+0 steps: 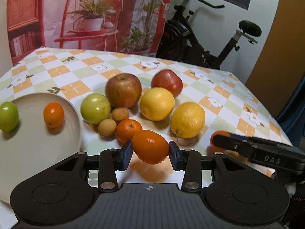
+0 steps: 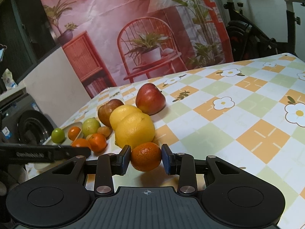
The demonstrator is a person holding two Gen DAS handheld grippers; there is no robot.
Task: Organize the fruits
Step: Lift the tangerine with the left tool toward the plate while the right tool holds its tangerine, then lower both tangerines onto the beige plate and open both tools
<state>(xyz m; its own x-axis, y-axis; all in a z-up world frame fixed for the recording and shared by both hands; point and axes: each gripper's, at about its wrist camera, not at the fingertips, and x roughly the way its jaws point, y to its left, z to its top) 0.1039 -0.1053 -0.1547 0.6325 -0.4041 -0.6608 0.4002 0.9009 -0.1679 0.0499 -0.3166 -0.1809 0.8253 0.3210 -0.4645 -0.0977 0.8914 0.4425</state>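
Fruit heaped beside plate (image 1: 75, 118), left claw (image 1: 150, 152) pinching kumquat (image 1: 150, 146), right claw (image 2: 146, 157) pinching mandarin (image 2: 146, 156)

Checkered table (image 1: 225, 99): plate (image 1: 57, 152), apples (image 1: 123, 90), lemons (image 1: 187, 119), green fruit (image 1: 95, 108), mandarin (image 1: 128, 129).

You have before you a tablecloth (image 1: 76, 89) checked in orange, pale green and white, with white flowers, yellow at the centre. The plate (image 1: 38, 152) is cream; on it a green fruit (image 1: 8, 116) and an orange kumquat (image 1: 53, 115). Two lemons (image 1: 187, 119) are yellow, two apples (image 1: 123, 90) red with some russet-green. Your gripper pads (image 1: 127, 155) are dark blue on black arms. The backdrop (image 1: 91, 13) is pink with a red chair.
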